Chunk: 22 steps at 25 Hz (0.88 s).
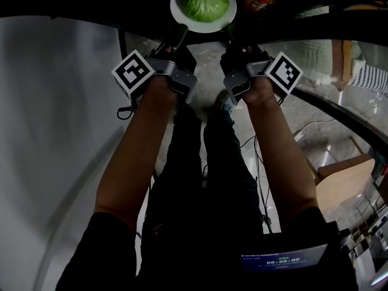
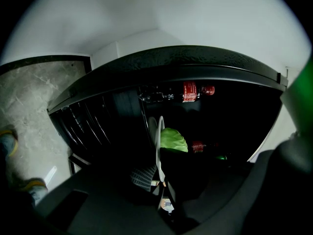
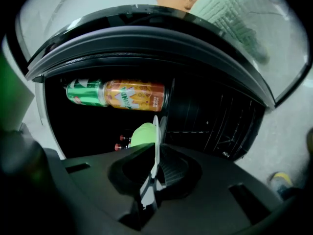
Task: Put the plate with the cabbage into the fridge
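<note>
A white plate (image 1: 182, 18) carries a green cabbage (image 1: 206, 2) at the top of the head view, inside the dark fridge opening. My left gripper (image 1: 179, 36) is shut on the plate's near left rim. My right gripper (image 1: 230, 34) is shut on its near right rim. In the left gripper view the plate (image 2: 158, 143) shows edge-on between the jaws, the cabbage (image 2: 173, 140) to its right. The right gripper view shows the plate (image 3: 155, 148) edge-on too, the cabbage (image 3: 143, 133) to its left.
Red-labelled bottles (image 2: 188, 91) lie on an upper shelf. A green and orange can pair (image 3: 117, 94) lies above the plate. Wire shelves (image 3: 215, 124) sit at the fridge's side. The fridge's white wall (image 1: 54, 132) rises at left. The person's legs (image 1: 206, 180) stand below on a stone floor (image 1: 315, 132).
</note>
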Each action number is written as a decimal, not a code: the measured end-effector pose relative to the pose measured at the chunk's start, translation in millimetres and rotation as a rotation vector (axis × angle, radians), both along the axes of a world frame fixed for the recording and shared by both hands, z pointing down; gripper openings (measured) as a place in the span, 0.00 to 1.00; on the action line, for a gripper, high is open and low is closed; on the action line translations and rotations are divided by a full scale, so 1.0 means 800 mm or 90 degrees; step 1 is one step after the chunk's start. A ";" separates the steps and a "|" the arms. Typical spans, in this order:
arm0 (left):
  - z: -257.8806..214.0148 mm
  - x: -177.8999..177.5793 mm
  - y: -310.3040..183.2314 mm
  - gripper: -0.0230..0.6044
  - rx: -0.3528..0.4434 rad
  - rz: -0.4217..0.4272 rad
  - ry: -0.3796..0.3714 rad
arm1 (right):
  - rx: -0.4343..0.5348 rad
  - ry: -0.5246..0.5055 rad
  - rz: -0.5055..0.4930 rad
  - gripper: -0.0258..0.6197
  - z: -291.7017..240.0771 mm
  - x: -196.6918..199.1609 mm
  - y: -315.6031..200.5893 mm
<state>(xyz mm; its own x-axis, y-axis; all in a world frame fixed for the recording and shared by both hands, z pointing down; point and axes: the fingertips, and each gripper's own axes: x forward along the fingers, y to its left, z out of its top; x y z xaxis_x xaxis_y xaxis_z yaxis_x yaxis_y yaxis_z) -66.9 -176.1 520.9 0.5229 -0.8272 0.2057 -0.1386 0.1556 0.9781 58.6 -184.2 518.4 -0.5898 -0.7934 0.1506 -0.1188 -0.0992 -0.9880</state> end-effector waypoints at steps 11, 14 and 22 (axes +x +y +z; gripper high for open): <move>-0.021 -0.005 0.013 0.05 0.147 0.129 -0.386 | 0.237 0.447 -0.134 0.05 -0.026 -0.014 0.014; -0.026 0.000 0.012 0.05 0.218 0.175 -0.549 | 0.300 0.563 -0.161 0.05 -0.025 -0.021 0.016; -0.027 0.028 0.020 0.04 0.335 0.268 -0.749 | 0.356 0.665 -0.198 0.05 -0.013 -0.038 0.027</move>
<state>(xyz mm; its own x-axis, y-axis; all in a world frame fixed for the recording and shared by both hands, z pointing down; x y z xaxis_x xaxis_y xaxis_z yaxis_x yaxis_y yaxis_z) -44.6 -160.2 499.1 0.4882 -0.7681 0.4143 -0.8711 -0.4576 0.1782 28.4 -162.8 508.2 -0.5655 -0.7473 0.3490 -0.8228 0.4820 -0.3012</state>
